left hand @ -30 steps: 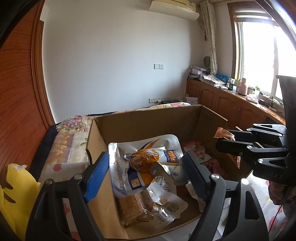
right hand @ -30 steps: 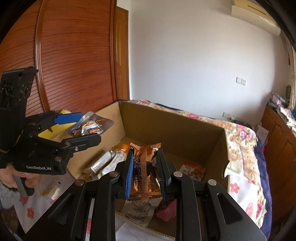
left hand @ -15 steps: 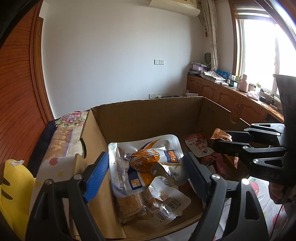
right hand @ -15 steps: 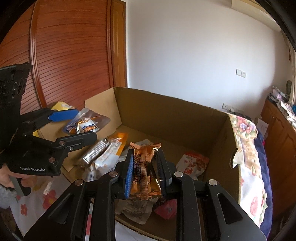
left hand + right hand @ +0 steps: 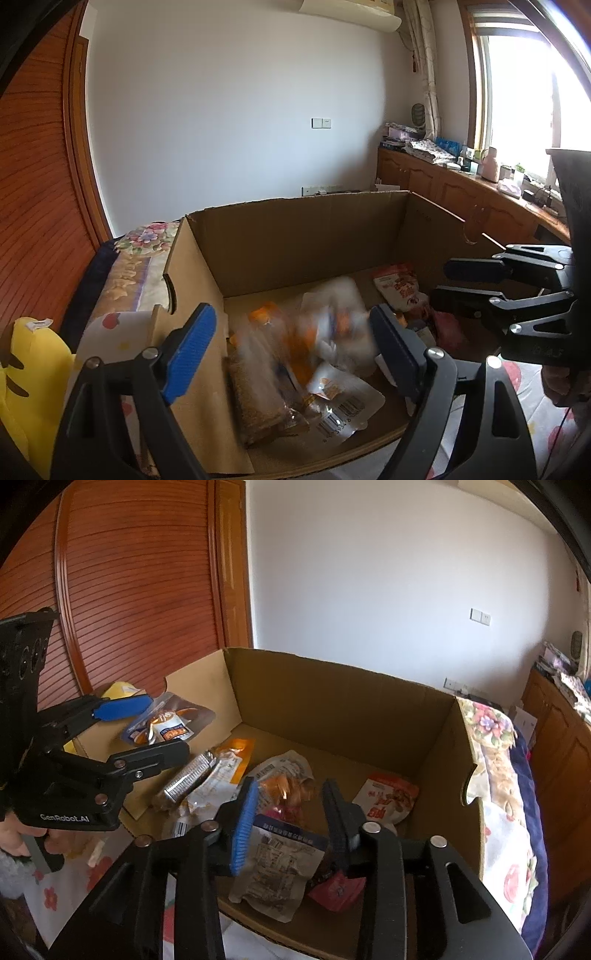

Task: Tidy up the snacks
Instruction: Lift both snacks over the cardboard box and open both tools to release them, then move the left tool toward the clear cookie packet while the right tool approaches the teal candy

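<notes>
Both tongs hover over an open cardboard box (image 5: pixel 332 701) that already holds a loose heap of snack packets, so the step in hand looks like dropping items into it. The right tongs (image 5: pixel 288 816) are spreading their jaws above the near middle of the box, and nothing is pinched between them; a crinkled orange wrapper (image 5: pixel 288 788) lies on the heap just beyond and below the gap, seemingly let go. The left tongs (image 5: pixel 291 343) are also widening, jaws far apart, over the left part of the box. A white-and-orange pouch (image 5: pixel 332 325) shows as a blur between the jaws in the left wrist view, and appears in the right wrist view as a pouch (image 5: pixel 168 725) between the open jaws, apparently no longer pressed; whether it is falling or only slipping cannot be told. Under it lie a brown granular pack (image 5: pixel 258 402) and a barcoded bag (image 5: pixel 343 402), and a red-and-white packet (image 5: pixel 384 801) sits at the far right of the floor. The next move probably calls for lifting both tongs clear of the box walls and reaching for any snacks left outside, none of which are visible here.
</notes>
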A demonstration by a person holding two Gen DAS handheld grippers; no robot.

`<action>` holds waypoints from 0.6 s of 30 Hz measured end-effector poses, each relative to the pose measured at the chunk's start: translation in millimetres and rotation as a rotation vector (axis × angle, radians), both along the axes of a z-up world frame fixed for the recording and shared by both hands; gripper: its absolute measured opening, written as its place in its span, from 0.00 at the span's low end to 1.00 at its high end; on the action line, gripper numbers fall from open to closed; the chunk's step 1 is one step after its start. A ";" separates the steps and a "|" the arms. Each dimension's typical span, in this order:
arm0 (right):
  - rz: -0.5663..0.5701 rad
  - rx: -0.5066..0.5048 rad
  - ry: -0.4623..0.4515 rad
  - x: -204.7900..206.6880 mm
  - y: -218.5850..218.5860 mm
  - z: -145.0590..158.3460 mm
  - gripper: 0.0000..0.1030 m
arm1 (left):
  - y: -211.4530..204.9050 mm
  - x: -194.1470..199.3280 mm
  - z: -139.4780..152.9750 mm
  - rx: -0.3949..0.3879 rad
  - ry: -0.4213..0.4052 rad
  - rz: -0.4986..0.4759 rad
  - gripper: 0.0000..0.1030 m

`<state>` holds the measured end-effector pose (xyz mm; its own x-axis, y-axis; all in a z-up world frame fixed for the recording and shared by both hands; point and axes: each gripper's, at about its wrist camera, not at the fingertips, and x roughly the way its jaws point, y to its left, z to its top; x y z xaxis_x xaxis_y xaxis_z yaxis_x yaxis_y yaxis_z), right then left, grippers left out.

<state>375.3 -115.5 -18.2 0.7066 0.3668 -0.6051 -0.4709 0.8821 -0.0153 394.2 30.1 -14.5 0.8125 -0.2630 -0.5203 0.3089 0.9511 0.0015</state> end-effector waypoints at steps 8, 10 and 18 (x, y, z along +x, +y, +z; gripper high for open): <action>-0.012 0.000 -0.010 -13.6 -5.8 9.8 0.40 | 8.4 -16.5 14.8 -0.023 -0.021 0.001 0.84; -0.012 0.008 -0.010 -22.7 -9.3 16.6 0.40 | 12.7 -25.2 19.0 -0.026 -0.026 0.001 0.84; -0.031 0.031 -0.004 -77.0 -28.6 34.3 0.43 | 31.8 -71.2 24.5 -0.007 -0.050 0.017 0.84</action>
<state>298.3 -144.1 16.0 0.7203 0.3633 -0.5909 -0.4436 0.8962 0.0102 323.0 61.9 10.0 0.8418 -0.2524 -0.4771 0.2922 0.9563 0.0097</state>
